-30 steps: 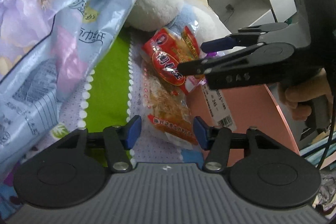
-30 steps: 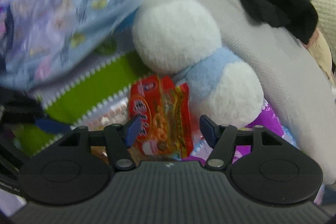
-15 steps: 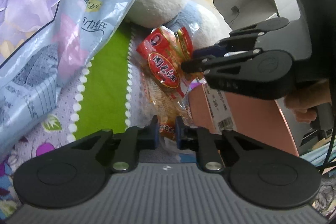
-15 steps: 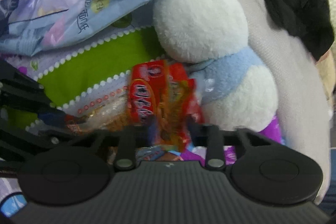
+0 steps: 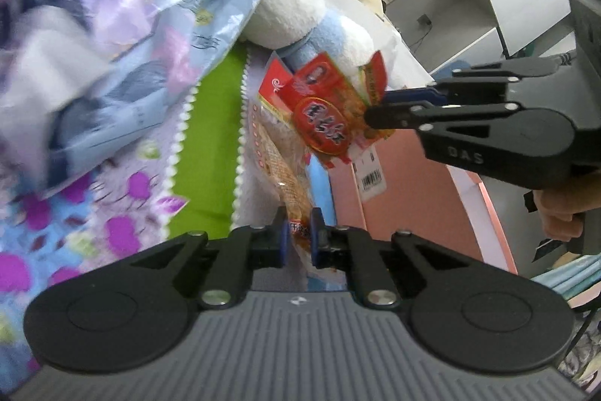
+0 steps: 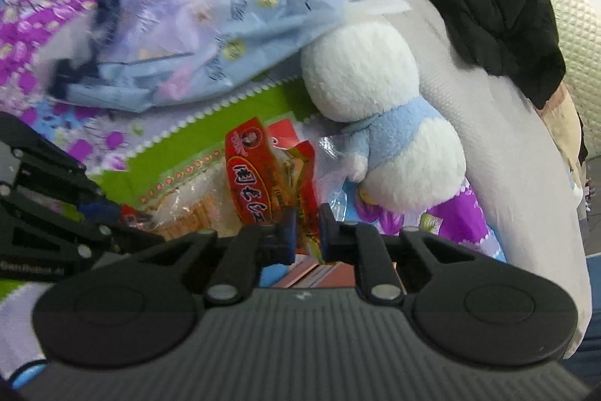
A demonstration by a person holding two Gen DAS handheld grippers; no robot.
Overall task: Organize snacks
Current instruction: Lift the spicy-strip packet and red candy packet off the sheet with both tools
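My left gripper [image 5: 299, 235] is shut on the near end of a clear orange cracker packet [image 5: 280, 171], which also shows in the right wrist view [image 6: 188, 202]. My right gripper [image 6: 306, 232] is shut on the edge of a red snack packet [image 6: 259, 183] with a red oval label. In the left wrist view the right gripper [image 5: 379, 111] comes in from the right and holds the red snack packet [image 5: 323, 115] lifted above the cracker packet. The left gripper [image 6: 109, 224] shows at the left of the right wrist view. Both packets lie over a patterned bedspread [image 5: 210, 138].
A pink box [image 5: 413, 198] with a barcode label stands just right of the packets. A white and blue plush toy [image 6: 375, 115] lies behind them. A large blue-purple plastic bag [image 5: 131, 36] lies at the left. Black clothing [image 6: 488, 10] and a grey cabinet [image 5: 488, 6] are behind.
Both grippers closed from open onto their packets. The right gripper has lifted the red packet up and away from the cracker packet, and the left gripper has drawn back a little.
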